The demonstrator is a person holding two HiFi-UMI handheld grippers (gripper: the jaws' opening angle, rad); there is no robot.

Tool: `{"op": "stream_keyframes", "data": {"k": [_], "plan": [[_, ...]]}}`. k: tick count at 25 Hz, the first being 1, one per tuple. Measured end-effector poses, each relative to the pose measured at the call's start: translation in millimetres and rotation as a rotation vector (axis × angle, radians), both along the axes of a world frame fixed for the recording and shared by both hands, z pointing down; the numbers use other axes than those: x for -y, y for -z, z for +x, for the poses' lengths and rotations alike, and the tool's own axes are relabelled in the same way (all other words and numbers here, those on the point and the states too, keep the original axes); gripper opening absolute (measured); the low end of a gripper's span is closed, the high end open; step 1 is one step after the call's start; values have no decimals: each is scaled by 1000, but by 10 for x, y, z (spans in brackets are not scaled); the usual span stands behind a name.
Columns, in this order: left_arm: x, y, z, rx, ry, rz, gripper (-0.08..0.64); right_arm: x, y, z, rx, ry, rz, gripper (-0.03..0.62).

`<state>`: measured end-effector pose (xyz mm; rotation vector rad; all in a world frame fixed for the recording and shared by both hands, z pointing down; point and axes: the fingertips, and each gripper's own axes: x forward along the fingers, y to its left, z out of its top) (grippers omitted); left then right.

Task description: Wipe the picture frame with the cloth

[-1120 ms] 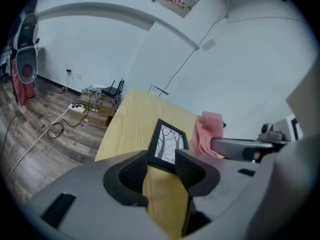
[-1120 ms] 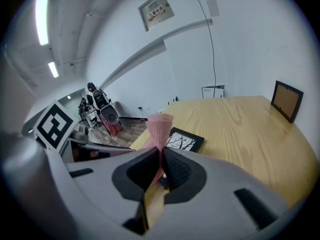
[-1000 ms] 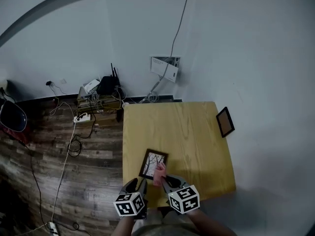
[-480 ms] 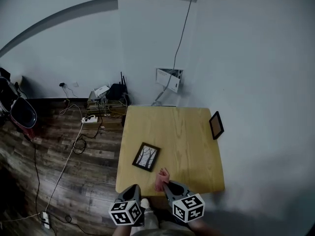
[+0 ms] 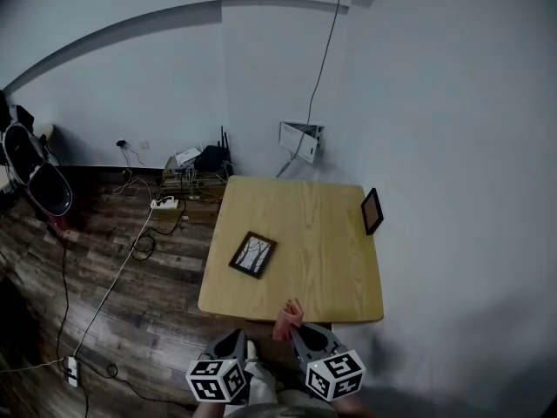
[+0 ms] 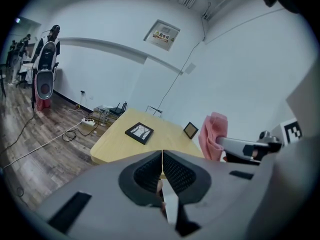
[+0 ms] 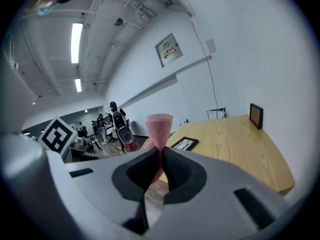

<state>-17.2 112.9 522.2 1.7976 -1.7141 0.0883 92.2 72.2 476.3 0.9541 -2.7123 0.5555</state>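
My right gripper (image 7: 161, 154) is clamped on the pink cloth (image 7: 159, 126), which stands up in a bunch from between the jaws. My left gripper (image 6: 162, 156) has just been closing and its jaws now meet on nothing. Both sit off the near edge of the wooden table (image 5: 326, 233). The picture frame (image 5: 253, 254) lies flat near the table's left side, well apart from the cloth. No wiping contact exists now, and I can't tell whether the frame is already clean. A smaller frame (image 5: 372, 211) stands at the far right edge.
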Motion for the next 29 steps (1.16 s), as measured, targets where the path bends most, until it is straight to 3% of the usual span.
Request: {"op": "stream_keyframes", "data": {"k": [10, 29], "plan": [[-337, 231, 206, -2, -12, 57, 6, -395, 91, 212, 2, 0, 49, 14], [-326, 301, 263, -20, -5, 77, 6, -371, 205, 205, 20, 17, 87, 14]]}}
